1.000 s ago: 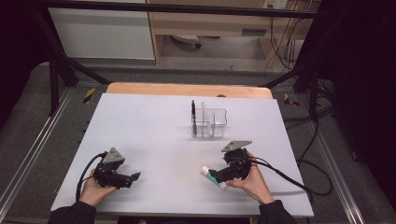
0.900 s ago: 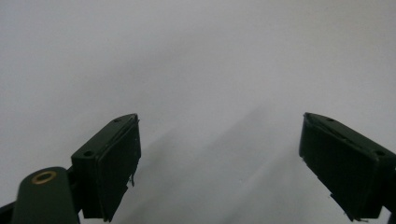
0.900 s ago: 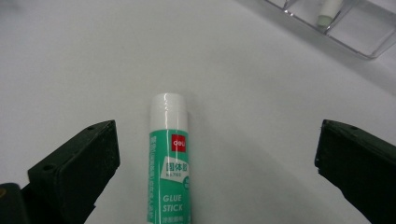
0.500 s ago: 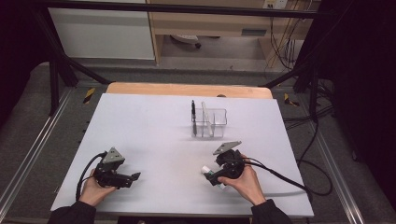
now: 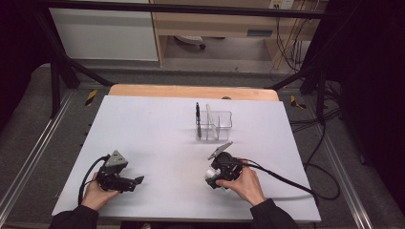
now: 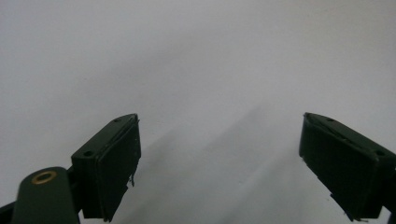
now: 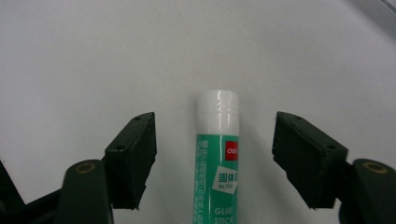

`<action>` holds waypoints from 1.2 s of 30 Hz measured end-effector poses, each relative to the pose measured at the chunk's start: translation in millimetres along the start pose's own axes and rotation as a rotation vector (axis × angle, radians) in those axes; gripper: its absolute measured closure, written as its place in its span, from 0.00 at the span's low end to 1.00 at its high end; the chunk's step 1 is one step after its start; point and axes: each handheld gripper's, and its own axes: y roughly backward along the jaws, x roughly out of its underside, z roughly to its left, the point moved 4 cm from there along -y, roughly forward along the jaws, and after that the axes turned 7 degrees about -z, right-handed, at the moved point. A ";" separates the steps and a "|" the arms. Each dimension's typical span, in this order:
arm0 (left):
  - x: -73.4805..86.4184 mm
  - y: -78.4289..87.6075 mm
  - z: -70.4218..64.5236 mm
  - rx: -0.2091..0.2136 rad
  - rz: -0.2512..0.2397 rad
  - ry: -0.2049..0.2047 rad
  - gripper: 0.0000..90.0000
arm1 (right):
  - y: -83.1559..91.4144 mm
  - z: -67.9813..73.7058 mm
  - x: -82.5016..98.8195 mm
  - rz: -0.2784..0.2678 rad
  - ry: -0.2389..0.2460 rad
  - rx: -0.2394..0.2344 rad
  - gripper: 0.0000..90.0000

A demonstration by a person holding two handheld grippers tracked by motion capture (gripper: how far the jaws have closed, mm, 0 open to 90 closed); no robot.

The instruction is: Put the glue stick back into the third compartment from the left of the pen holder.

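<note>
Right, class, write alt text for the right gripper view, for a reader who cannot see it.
A green glue stick with a white cap lies on a white table, pointing away from the camera, between the two black fingers of the open right gripper. Neither finger touches it; a gap shows on each side.

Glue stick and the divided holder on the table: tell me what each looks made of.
Glue stick: seemingly plastic, with a glossy white ribbed cap and a green printed label. Divided holder: clear, rigid, probably acrylic or similar plastic; the table surface shows through its walls.
</note>
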 end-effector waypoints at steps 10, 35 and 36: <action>0.4 0.2 0.2 0.000 -0.002 -0.003 0.14 | -8.2 -0.4 3.8 0.053 0.015 0.003 0.59; 0.6 0.2 -1.2 0.002 0.005 -0.014 0.14 | -16.8 -3.2 7.9 0.150 -0.016 -0.007 0.73; 0.6 0.1 -1.1 0.002 0.005 -0.014 0.14 | -16.6 -3.0 7.8 0.152 -0.027 -0.007 0.73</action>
